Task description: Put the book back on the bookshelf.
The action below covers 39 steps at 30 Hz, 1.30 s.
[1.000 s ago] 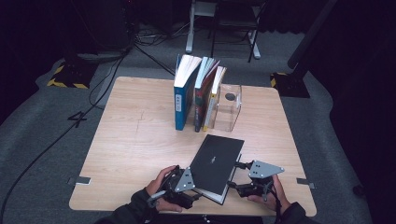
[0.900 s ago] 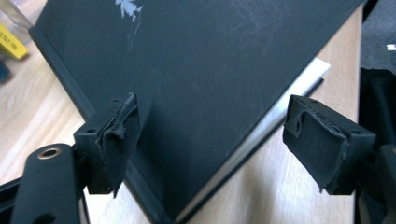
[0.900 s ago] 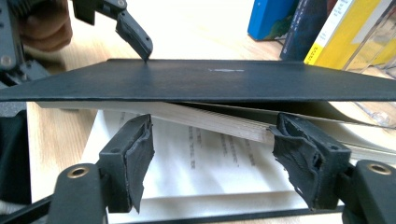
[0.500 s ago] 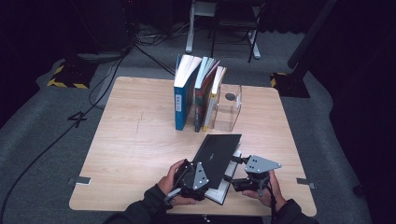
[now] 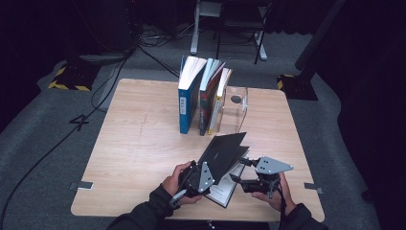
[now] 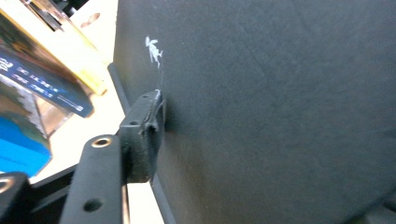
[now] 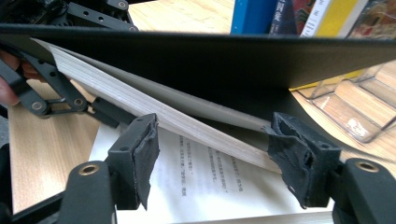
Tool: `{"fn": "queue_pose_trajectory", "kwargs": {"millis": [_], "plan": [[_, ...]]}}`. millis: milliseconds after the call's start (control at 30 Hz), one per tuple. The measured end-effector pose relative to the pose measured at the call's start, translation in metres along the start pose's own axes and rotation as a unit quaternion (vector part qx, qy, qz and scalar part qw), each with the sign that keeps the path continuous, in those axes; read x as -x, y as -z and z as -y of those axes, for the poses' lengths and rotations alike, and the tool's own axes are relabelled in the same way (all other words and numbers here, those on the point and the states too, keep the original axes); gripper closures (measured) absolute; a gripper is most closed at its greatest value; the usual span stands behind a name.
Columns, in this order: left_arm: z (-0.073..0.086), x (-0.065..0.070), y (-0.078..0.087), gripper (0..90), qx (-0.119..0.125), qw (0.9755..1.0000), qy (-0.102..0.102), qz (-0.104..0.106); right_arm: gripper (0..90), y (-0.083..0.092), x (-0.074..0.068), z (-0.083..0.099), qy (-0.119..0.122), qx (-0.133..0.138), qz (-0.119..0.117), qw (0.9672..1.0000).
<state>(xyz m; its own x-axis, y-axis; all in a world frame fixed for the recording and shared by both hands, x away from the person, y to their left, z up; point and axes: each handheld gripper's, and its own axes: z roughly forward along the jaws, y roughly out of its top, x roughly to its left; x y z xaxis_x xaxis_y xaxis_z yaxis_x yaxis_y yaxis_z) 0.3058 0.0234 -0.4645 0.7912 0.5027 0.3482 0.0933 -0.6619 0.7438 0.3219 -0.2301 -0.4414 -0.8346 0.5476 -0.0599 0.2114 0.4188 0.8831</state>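
High view: a black book [image 5: 224, 154] lies at the near edge of the wooden table [image 5: 139, 143], between the person's 2 hands, with its black cover [image 5: 226, 149] and a wad of pages lifted up at a slant over a printed page [image 5: 224, 189] that rests flat. The left gripper [image 5: 203, 175] is at the book's left edge, and its jaws have just been closing with the raised cover between them. In the left gripper view 1 pad [image 6: 142, 135] presses flat against the outer face of the black cover [image 6: 280, 107]; the other jaw is hidden behind the cover, so a full pinch cannot be told for sure, though the cover stands up at that spot. The right gripper [image 5: 242, 170] sits just beside the book's right edge. In the right gripper view its 2 pads [image 7: 145, 156] stand wide apart, with the fanned page edges [image 7: 154, 109] and the open printed page [image 7: 210, 186] between them, and neither pad presses on the paper; these jaws have just been closing a little. Farther back on the table, 3 upright books [image 5: 203, 96] lean together beside a clear plastic box [image 5: 237, 108], well apart from the black book.
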Motion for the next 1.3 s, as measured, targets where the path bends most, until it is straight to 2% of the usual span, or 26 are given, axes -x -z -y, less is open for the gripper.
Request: {"fn": "queue_pose_trajectory", "kwargs": {"millis": [100, 300, 433, 467, 633, 800, 967, 1167, 1233, 1300], "plan": [[-0.001, -0.005, 0.001, 50.1, 0.008, 1.0, 0.002, -0.002, 33.5, 0.004, 0.002, 0.002, 0.002, 0.004, 0.006, 1.0], [-0.003, -0.019, 0.0, 59.1, 0.02, 0.9991, 0.036, 0.003, 33.1, 0.012, 0.017, 0.013, -0.013, -0.001, 0.026, 0.9996], [-0.004, -0.023, -0.001, 62.1, 0.024, 0.9991, 0.034, 0.006, 33.1, 0.018, 0.03, 0.02, -0.03, -0.003, 0.044, 0.9986], [-0.005, -0.024, -0.001, 62.8, 0.022, 0.9992, 0.031, 0.005, 33.1, 0.018, 0.032, 0.02, -0.031, -0.003, 0.048, 0.9984], [-0.004, -0.03, 0.002, 65.3, 0.03, 0.9983, 0.048, 0.011, 33.1, 0.019, 0.039, 0.023, -0.028, -0.011, 0.059, 0.9978], [0.002, -0.036, 0.007, 69.7, 0.049, 0.9956, 0.079, 0.012, 33.4, 0.018, 0.039, 0.025, -0.018, -0.026, 0.058, 0.9978], [0.01, -0.043, 0.013, 69.9, 0.064, 0.9922, 0.1, 0.039, 32.9, 0.016, 0.038, 0.025, -0.011, -0.039, 0.056, 0.9976], [0.021, -0.047, 0.025, 69.4, 0.076, 0.9889, 0.096, 0.083, 30.3, 0.015, 0.038, 0.026, -0.002, -0.039, 0.041, 0.9984], [0.025, -0.047, 0.03, 69.4, 0.08, 0.9871, 0.098, 0.099, 29.6, 0.015, 0.037, 0.026, 0.004, -0.038, 0.032, 0.9987], [0.027, -0.048, 0.034, 69.3, 0.081, 0.9858, 0.098, 0.109, 29.6, 0.015, 0.037, 0.025, 0.007, -0.039, 0.033, 0.9987]]}}
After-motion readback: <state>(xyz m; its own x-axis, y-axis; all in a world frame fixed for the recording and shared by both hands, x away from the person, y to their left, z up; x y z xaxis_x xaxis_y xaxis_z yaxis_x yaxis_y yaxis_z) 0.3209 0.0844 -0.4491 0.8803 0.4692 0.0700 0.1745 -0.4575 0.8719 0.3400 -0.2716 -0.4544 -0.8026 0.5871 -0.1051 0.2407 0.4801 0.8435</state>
